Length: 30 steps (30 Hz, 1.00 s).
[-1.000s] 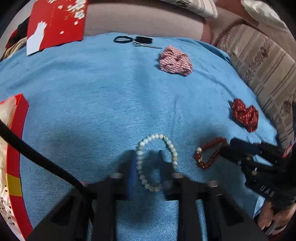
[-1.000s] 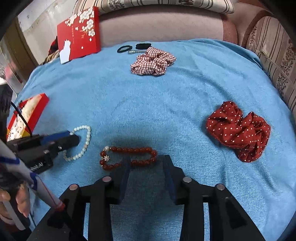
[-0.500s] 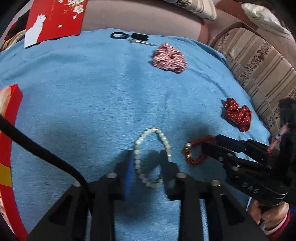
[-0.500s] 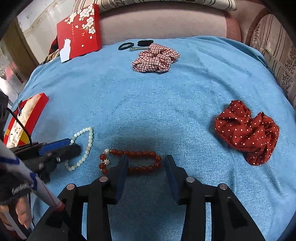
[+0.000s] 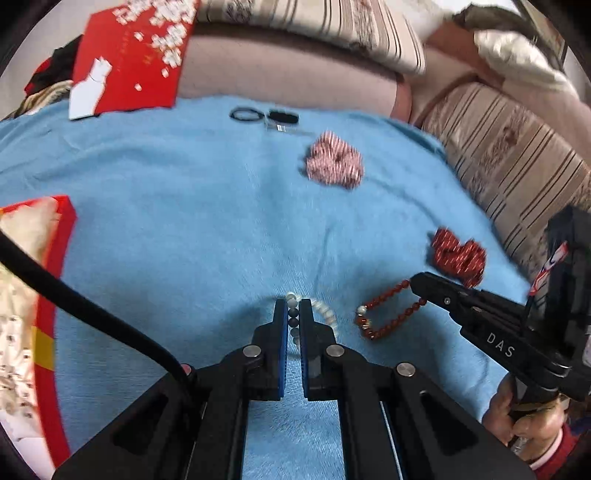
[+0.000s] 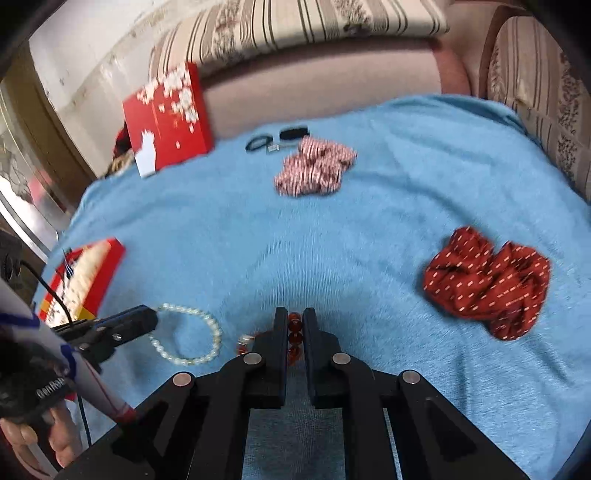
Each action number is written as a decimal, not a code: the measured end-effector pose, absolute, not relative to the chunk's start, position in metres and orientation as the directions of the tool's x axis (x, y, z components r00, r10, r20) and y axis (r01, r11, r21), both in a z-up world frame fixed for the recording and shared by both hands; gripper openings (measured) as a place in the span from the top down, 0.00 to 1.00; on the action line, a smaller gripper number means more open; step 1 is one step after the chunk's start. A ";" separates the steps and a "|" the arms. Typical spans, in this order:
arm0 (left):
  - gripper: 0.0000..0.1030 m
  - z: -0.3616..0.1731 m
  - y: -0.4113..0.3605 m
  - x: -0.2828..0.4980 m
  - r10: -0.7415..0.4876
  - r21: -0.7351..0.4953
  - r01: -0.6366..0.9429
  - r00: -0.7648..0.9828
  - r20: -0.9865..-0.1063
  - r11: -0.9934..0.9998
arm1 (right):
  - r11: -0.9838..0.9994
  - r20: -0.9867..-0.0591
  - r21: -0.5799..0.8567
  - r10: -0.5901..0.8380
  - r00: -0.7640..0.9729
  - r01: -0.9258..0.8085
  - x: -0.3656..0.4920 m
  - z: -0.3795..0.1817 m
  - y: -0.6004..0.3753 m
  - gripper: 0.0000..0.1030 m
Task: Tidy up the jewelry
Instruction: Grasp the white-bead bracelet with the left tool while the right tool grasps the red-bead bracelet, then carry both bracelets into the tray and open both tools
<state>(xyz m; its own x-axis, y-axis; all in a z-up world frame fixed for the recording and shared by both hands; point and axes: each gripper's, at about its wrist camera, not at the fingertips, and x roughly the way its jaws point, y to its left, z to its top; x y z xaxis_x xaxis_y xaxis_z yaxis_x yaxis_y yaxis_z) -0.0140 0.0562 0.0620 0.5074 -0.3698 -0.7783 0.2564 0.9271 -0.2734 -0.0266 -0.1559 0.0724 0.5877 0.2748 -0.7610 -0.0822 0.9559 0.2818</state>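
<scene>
My left gripper (image 5: 294,314) is shut on the white pearl bracelet (image 5: 325,312), whose beads show between its blue pads; the loop also shows in the right wrist view (image 6: 199,339). My right gripper (image 6: 294,325) is shut on the dark red bead bracelet (image 6: 294,338), which also shows in the left wrist view (image 5: 388,314) hanging from the right gripper's tip (image 5: 419,282). Both bracelets lie low on the blue cloth (image 5: 184,221). An open red jewelry box (image 5: 33,295) sits at the left, also seen in the right wrist view (image 6: 85,280).
A red polka-dot scrunchie (image 6: 487,280) lies to the right, a red checked scrunchie (image 6: 314,170) farther back. Black hair ties and a clip (image 6: 277,138) lie at the far edge. A red flowered box lid (image 6: 166,114) leans on the striped sofa (image 6: 295,33).
Both grippers have shut: the left on the pearl bracelet, the right on the red bead bracelet. Both views have tilted up, showing more of the sofa.
</scene>
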 end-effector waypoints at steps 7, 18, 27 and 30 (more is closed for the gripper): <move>0.95 0.088 0.096 -0.020 -0.374 -0.313 0.206 0.560 -0.739 0.927 | 0.944 -0.724 0.321 0.297 0.623 -0.077 -0.033 0.086 -0.163 0.92; 0.95 0.127 0.207 -0.040 -0.268 -0.341 0.027 0.676 -0.687 0.940 | 0.948 -0.701 0.271 0.312 0.641 -0.164 -0.050 0.117 -0.117 0.92; 0.95 0.118 0.316 -0.053 -0.136 -0.367 -0.213 0.673 -0.727 0.906 | 0.906 -0.687 0.249 0.414 0.597 -0.342 -0.055 0.152 -0.018 0.92; 0.95 0.107 0.345 -0.052 -0.123 -0.379 -0.276 0.643 -0.756 0.883 | 0.884 -0.693 0.240 0.445 0.567 -0.401 -0.056 0.158 0.019 0.92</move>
